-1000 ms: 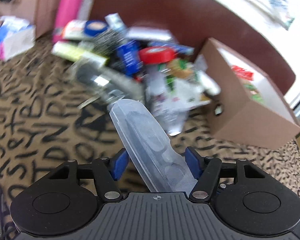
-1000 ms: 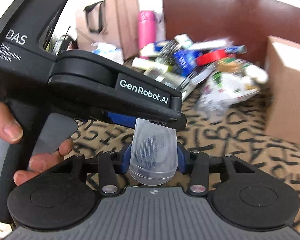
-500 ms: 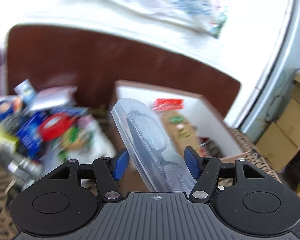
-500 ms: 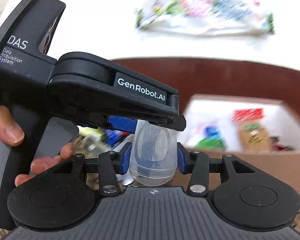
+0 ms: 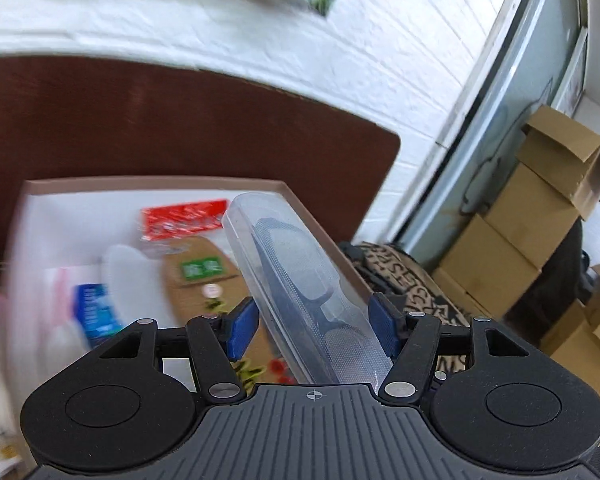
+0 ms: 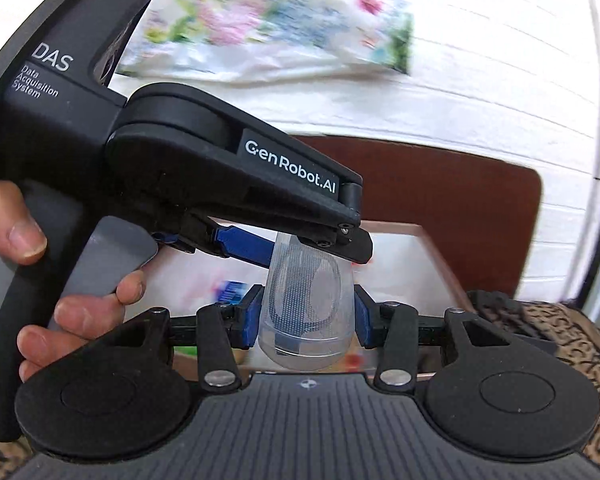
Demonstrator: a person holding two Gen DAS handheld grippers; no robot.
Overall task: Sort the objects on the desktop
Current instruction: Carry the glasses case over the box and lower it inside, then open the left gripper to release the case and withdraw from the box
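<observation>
A clear plastic glasses case [image 5: 300, 288] with dark glasses inside is held by both grippers above an open cardboard box [image 5: 148, 184]. My left gripper [image 5: 314, 326] is shut on one end of the case. My right gripper [image 6: 306, 318] is shut on the other end of the case [image 6: 306, 300]. In the right wrist view the left gripper's black body [image 6: 204, 168] crosses the frame, held by a hand. The box holds a red packet [image 5: 184, 218], a brown card pack [image 5: 208, 276] and a blue item [image 5: 96, 312].
A dark brown chair back [image 5: 180, 128] stands behind the box. Stacked cardboard cartons [image 5: 532, 240] stand at the right by a glass door. The letter-patterned tablecloth [image 6: 548, 328] shows to the right of the box. A white brick wall is behind.
Both grippers have carried the case to the right, from above the pile of desktop objects to above the open box. Both stay shut on the case.
</observation>
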